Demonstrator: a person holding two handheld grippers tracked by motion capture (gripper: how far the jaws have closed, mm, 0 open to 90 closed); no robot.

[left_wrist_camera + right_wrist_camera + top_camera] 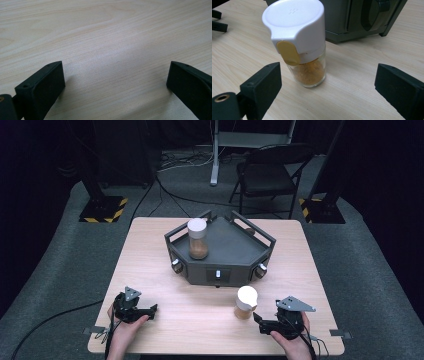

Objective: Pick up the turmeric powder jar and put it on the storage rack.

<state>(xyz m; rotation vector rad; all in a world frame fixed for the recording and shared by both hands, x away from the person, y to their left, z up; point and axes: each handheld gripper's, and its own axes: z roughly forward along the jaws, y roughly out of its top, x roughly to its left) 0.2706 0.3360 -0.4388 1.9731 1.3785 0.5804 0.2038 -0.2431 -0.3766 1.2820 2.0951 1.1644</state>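
Here, going from left to right, the left gripper (150, 310) lies low on the wooden table (150, 245) near the front left edge; its jaws stand wide apart and hold nothing, and in the left gripper view there is just bare wood between them; next comes the dark grey tray (235, 251) in the middle of the table, with a tall jar (197, 238) standing on its left part; that jar has a white cap and brown powder inside; the small spice jar (245, 302) stands upright on the table in front of the tray, a bit to the right of the middle; it has a white cap and orange-brown powder in the bottom; the right gripper (258, 320) sits just beside it, a little to its right and nearer the person; its jaws are also wide open and grip nothing; in the right gripper view the small spice jar (298, 45) stands ahead of the jaws and closer to the left one, not yet between them; the jar's long side points straight up; the right gripper is much nearer to it than the left one, so it looks best placed to move forward and close on the glass
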